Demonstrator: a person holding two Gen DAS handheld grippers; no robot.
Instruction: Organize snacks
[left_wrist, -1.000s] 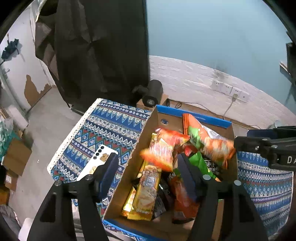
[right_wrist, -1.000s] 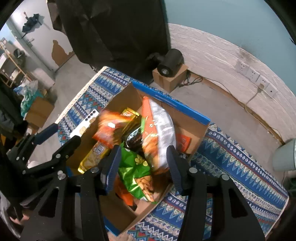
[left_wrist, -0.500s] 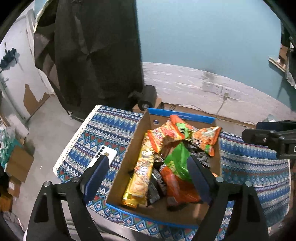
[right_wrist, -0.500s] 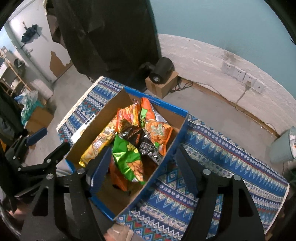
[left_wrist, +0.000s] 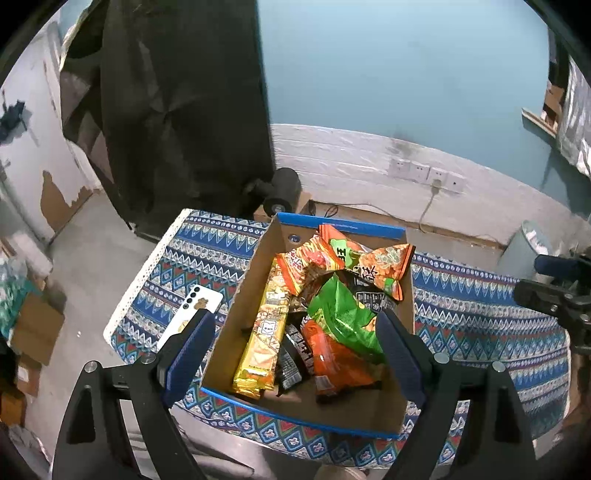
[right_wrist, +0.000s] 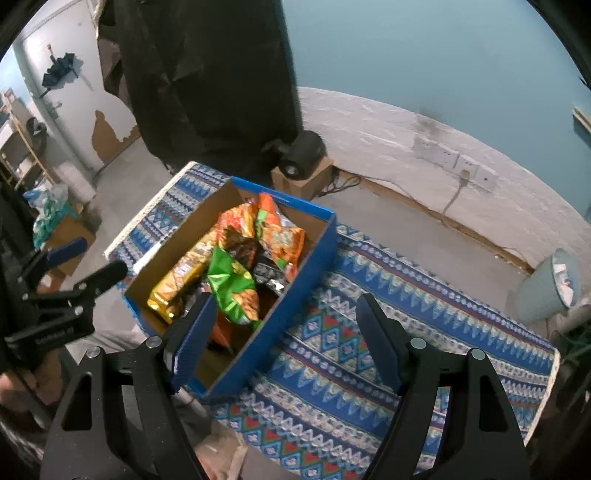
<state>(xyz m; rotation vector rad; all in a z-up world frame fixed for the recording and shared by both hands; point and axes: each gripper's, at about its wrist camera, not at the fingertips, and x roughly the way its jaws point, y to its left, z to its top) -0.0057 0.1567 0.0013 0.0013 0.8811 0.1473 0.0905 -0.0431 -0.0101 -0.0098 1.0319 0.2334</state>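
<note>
Left wrist view: the left tongs (left_wrist: 295, 349) are held spread wide and empty above the cardboard box (left_wrist: 243, 288), which stands on the patterned counter (left_wrist: 480, 325). The snacks are all found inside the box: a long yellow packet (left_wrist: 264, 332) along its left wall, a green bag (left_wrist: 343, 314) over an orange bag (left_wrist: 340, 363) in the middle, and further orange packets (left_wrist: 384, 266) heaped at the far end. A white phone (left_wrist: 192, 314) is seen on the counter just left of the box.

In the right wrist view the right tongs (right_wrist: 284, 339) are likewise parted with nothing between them, poised over the box's near right wall (right_wrist: 280, 314) and the cloth beside it.

The load appears to be in place, so tidying is judged to be the step in hand. The heap should be levelled by light nudges at packet edges rather than by squeezing, since the crinkled bags are likely to slip or crush. The box wall should be kept clear of the pads, and the phone left undisturbed.
</note>
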